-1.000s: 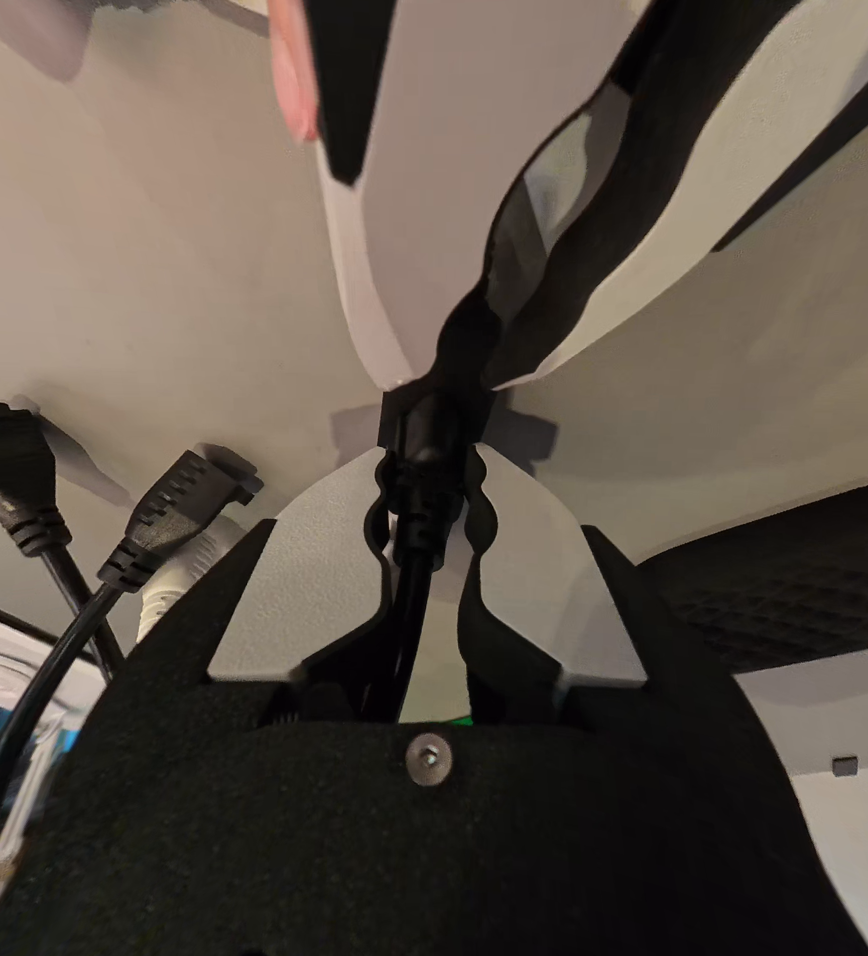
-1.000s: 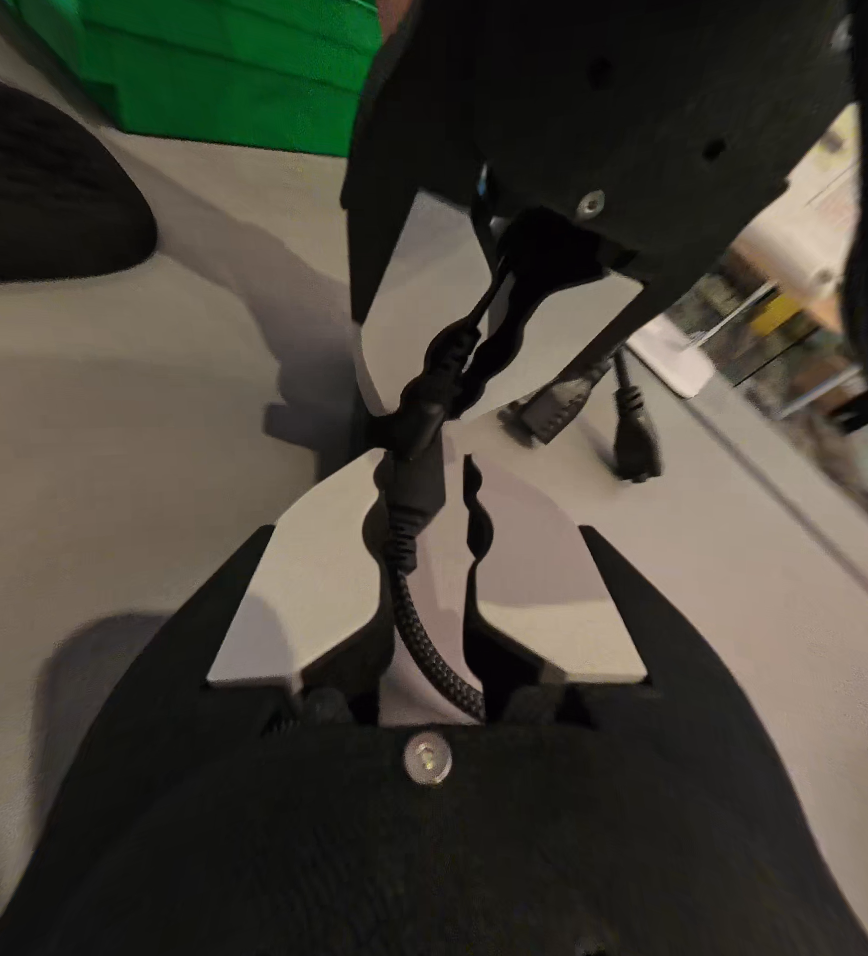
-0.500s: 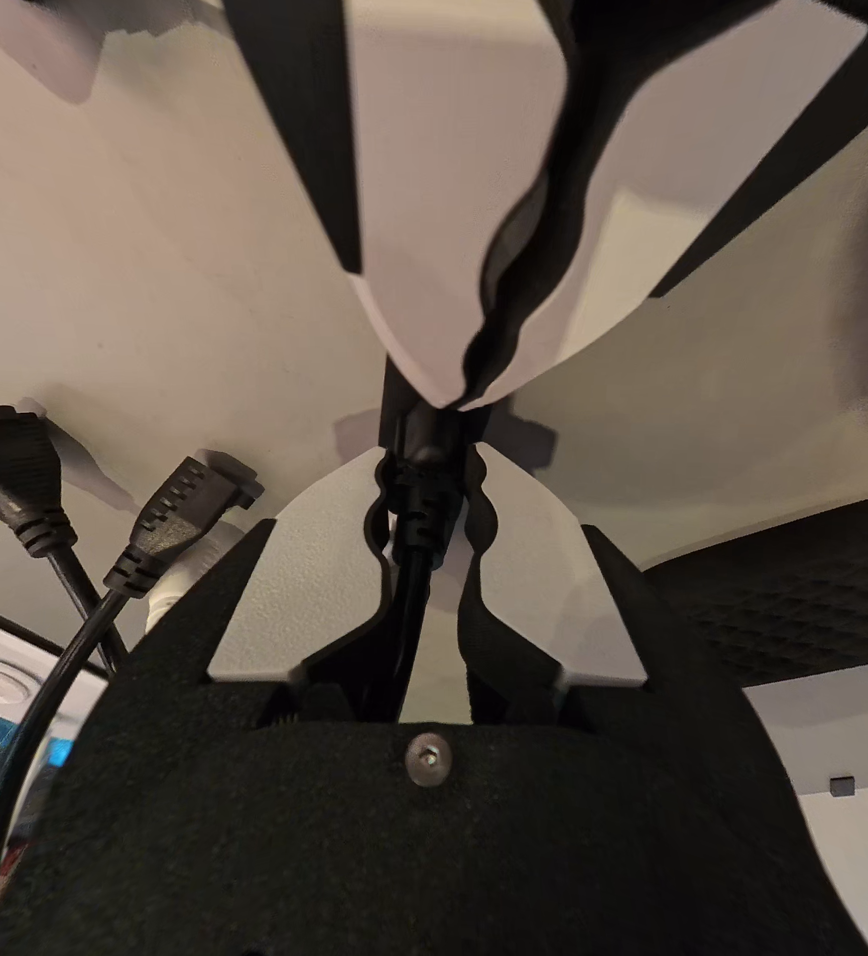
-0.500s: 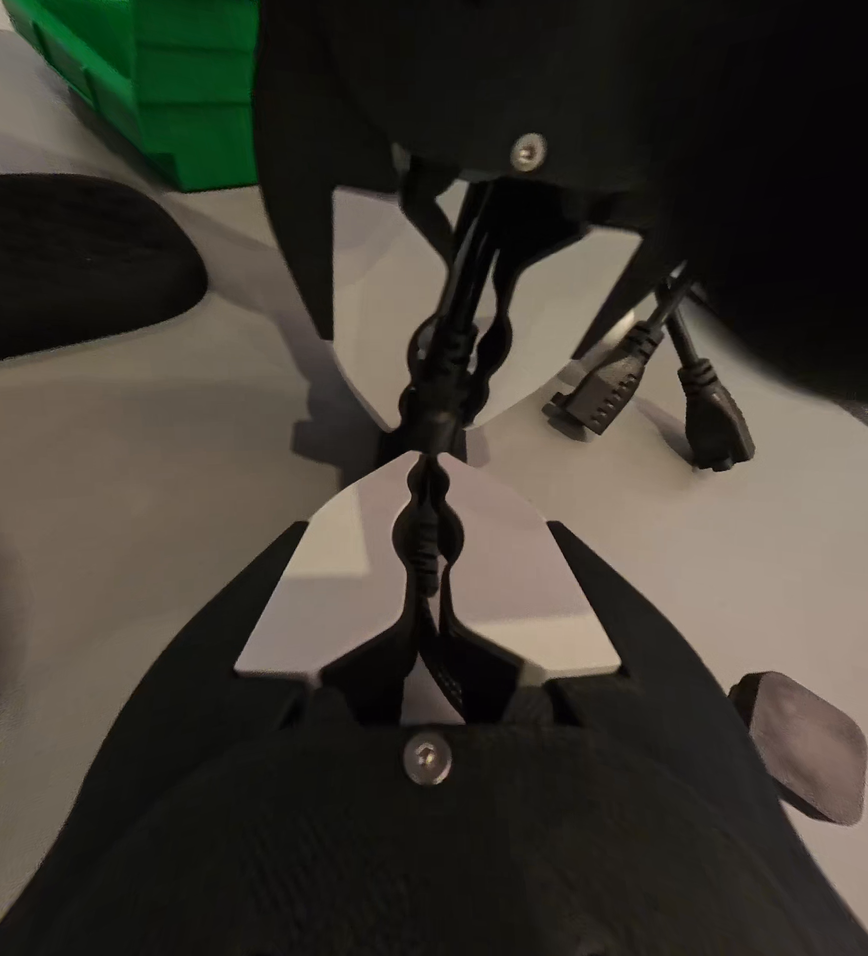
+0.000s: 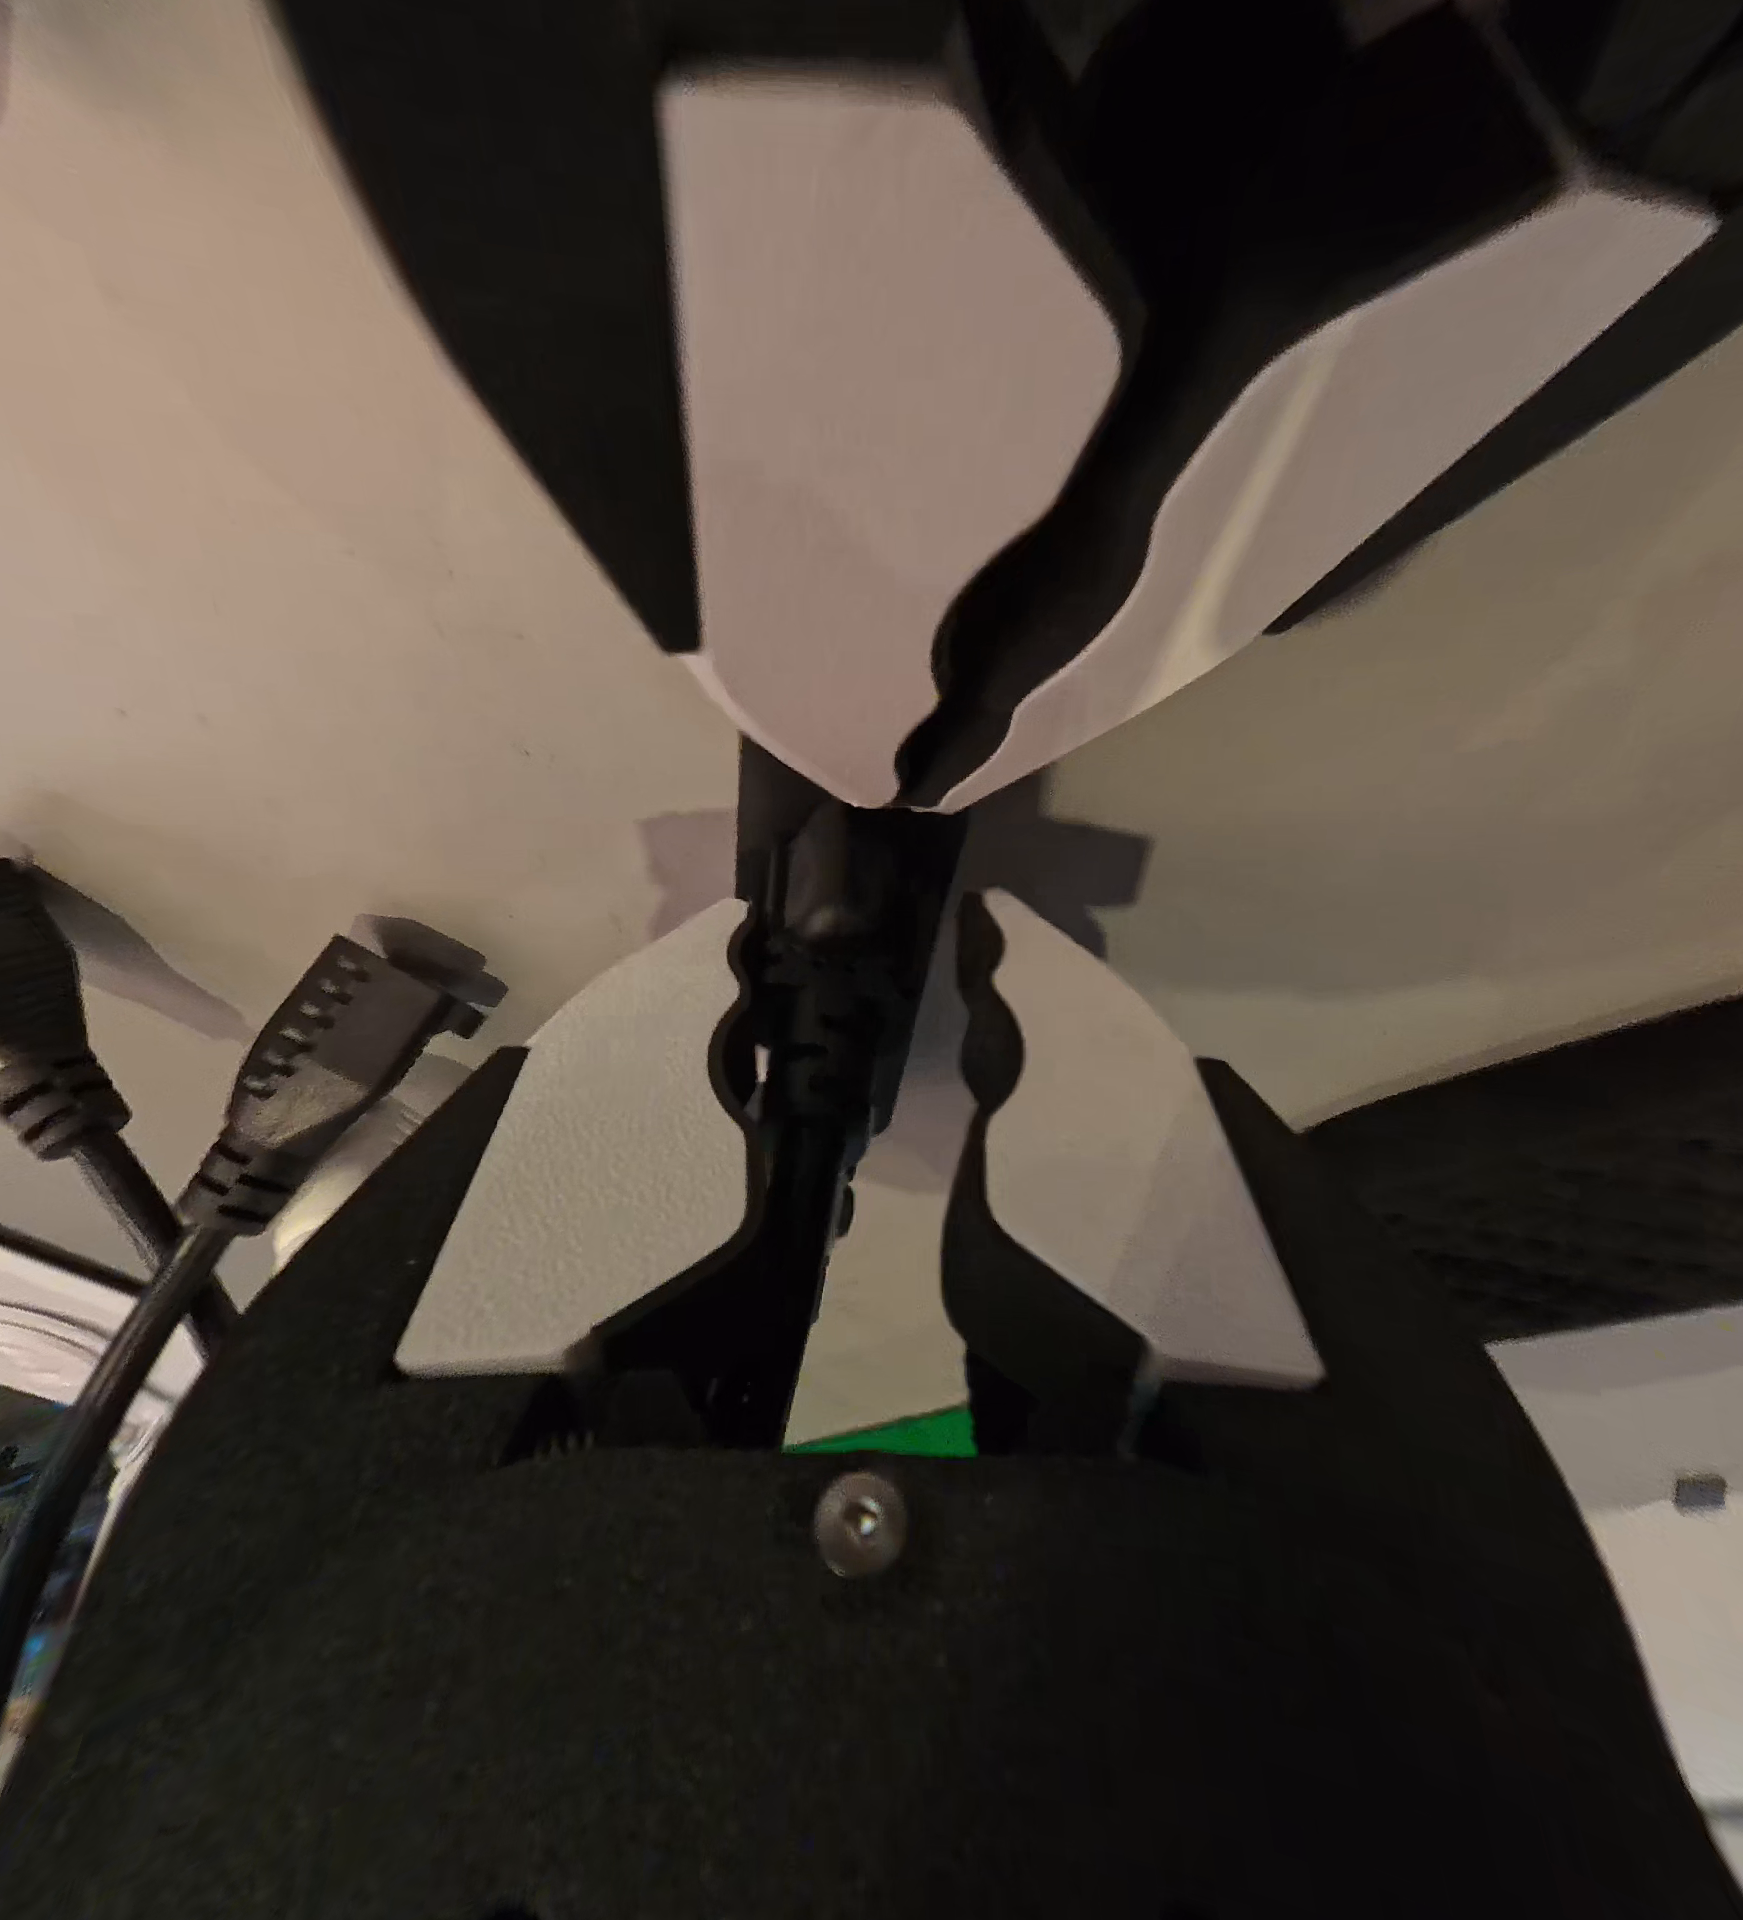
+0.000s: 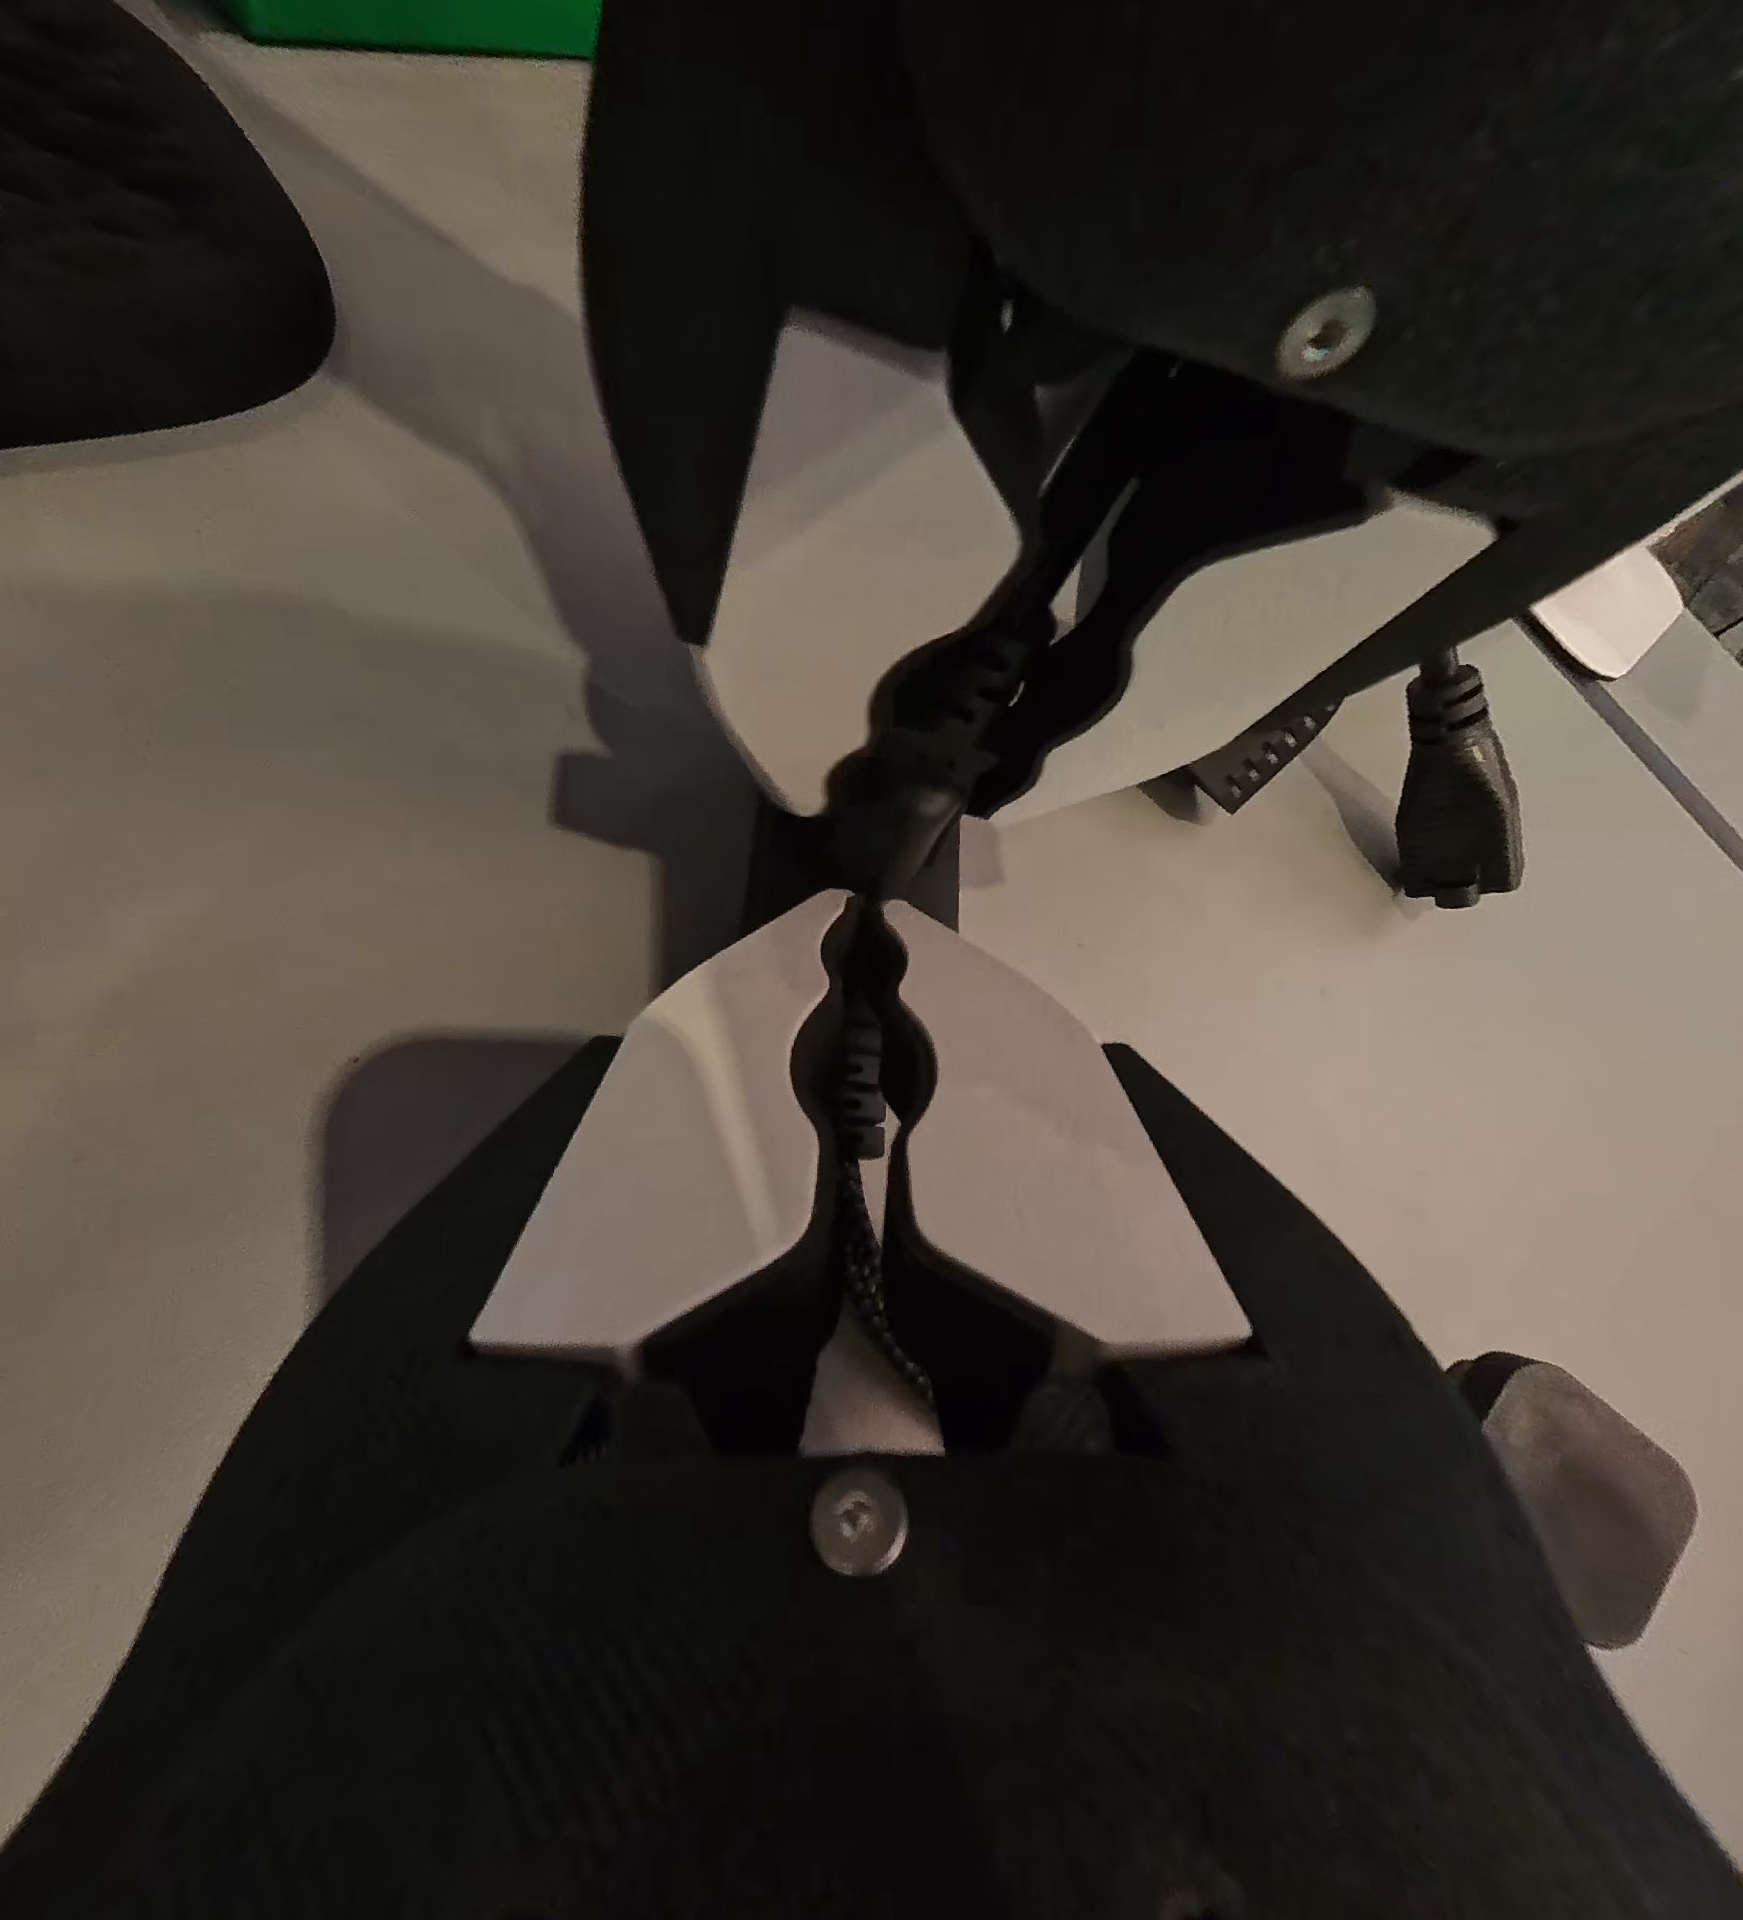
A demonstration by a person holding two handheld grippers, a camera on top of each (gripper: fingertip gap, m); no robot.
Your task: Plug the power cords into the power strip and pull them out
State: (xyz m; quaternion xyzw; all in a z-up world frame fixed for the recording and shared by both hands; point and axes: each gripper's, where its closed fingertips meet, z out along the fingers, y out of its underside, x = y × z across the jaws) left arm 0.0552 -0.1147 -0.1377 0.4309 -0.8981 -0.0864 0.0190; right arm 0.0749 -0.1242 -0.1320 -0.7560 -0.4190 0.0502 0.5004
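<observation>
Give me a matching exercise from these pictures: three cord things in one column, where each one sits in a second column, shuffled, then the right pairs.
Things:
1. braided cord
2. smooth cord
3. loose plugs

Places:
A. between the fingers of the left tool
B. lying free on the table
C. clamped in the right tool

Pairs: 1-C, 2-A, 3-B
</observation>
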